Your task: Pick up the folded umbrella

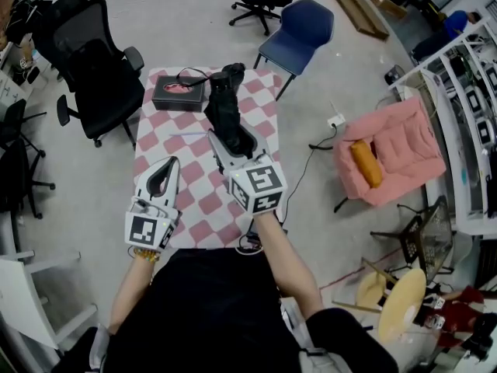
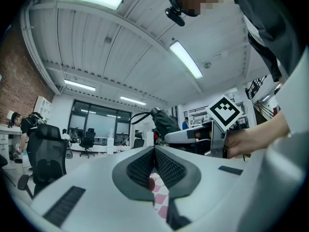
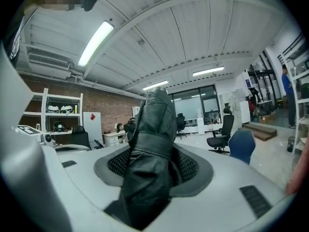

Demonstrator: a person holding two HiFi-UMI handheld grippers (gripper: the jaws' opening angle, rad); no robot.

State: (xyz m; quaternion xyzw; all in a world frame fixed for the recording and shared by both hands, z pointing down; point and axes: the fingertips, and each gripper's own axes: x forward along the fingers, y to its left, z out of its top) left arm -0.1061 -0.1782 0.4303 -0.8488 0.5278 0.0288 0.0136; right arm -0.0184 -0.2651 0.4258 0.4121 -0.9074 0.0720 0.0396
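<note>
A black folded umbrella is held off the checkered table, with my right gripper shut on its lower half. In the right gripper view the umbrella fills the space between the two pads and sticks out forward and up. From the left gripper view I see the umbrella to the right, lifted in the other gripper. My left gripper hovers over the table's near left part, its jaws shut with nothing between them.
A dark box with a pink top lies at the table's far left. A black office chair stands left of the table and a blue chair behind its far right corner. A pink cushion seat sits to the right.
</note>
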